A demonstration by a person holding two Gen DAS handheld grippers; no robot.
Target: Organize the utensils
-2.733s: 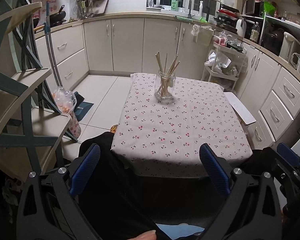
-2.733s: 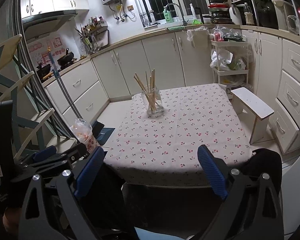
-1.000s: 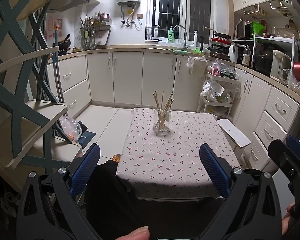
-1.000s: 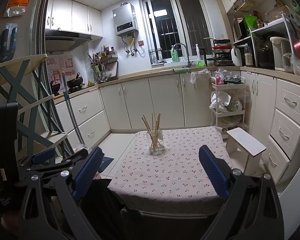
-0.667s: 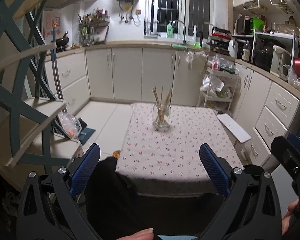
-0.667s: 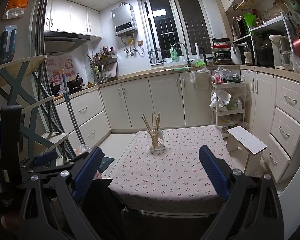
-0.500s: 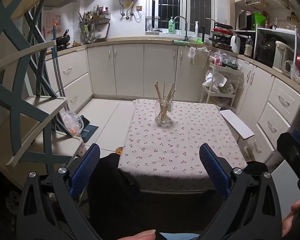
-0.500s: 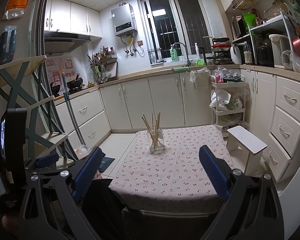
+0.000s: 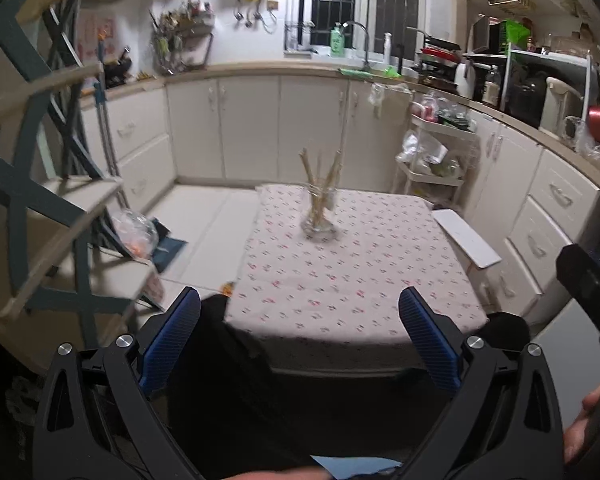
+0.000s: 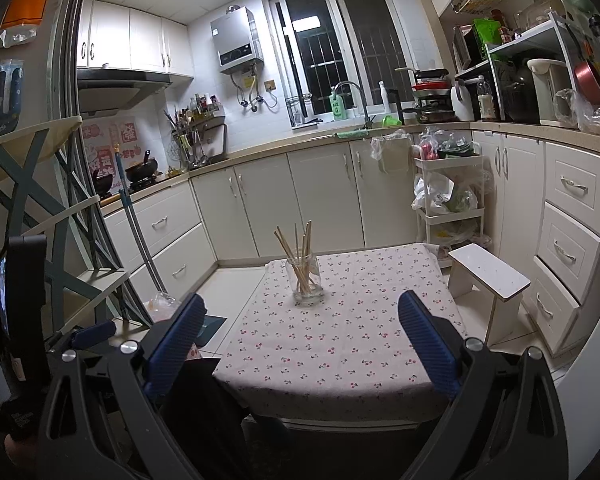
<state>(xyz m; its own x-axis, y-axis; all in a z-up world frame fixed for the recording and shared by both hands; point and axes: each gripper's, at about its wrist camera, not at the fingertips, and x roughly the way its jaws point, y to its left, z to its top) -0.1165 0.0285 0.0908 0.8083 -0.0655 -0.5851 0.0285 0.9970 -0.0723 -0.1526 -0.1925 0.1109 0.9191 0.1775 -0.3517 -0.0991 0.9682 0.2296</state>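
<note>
On the far left stands a shelf (image 10: 80, 280) with blue-green crossed bars, and a bag (image 9: 134, 232) with something orange inside lies on the floor beside it. A mop (image 10: 134, 216) leans on the drawers there. Next comes the left tool (image 9: 300, 332), held low in front of the near edge of the tabletop (image 9: 340, 280). Its two blue fingers (image 9: 172, 336) are spread wide apart and hold nothing. The left view is a bit blurry. The tabletop has a white cloth with little red cherries on it. A glass jar (image 10: 304, 278) stands in the middle of the tabletop, closer to the far edge than the near edge. Wooden chopsticks (image 10: 296, 248) stand up in the jar and lean out in different ways, some left and some right. The rest of the cloth is bare. Both tools are well apart from the jar. The right tool (image 10: 300, 336) is also held low by the near edge, and its blue fingers (image 10: 428, 344) are wide apart too, with nothing between them. Just beside the right edge of the tabletop is a small white stool (image 10: 488, 276). Behind the stool, a white cart (image 10: 448, 200) full of bags stands by the cabinets. At the far right of the left view, part of a hand (image 9: 580, 428) shows.
</note>
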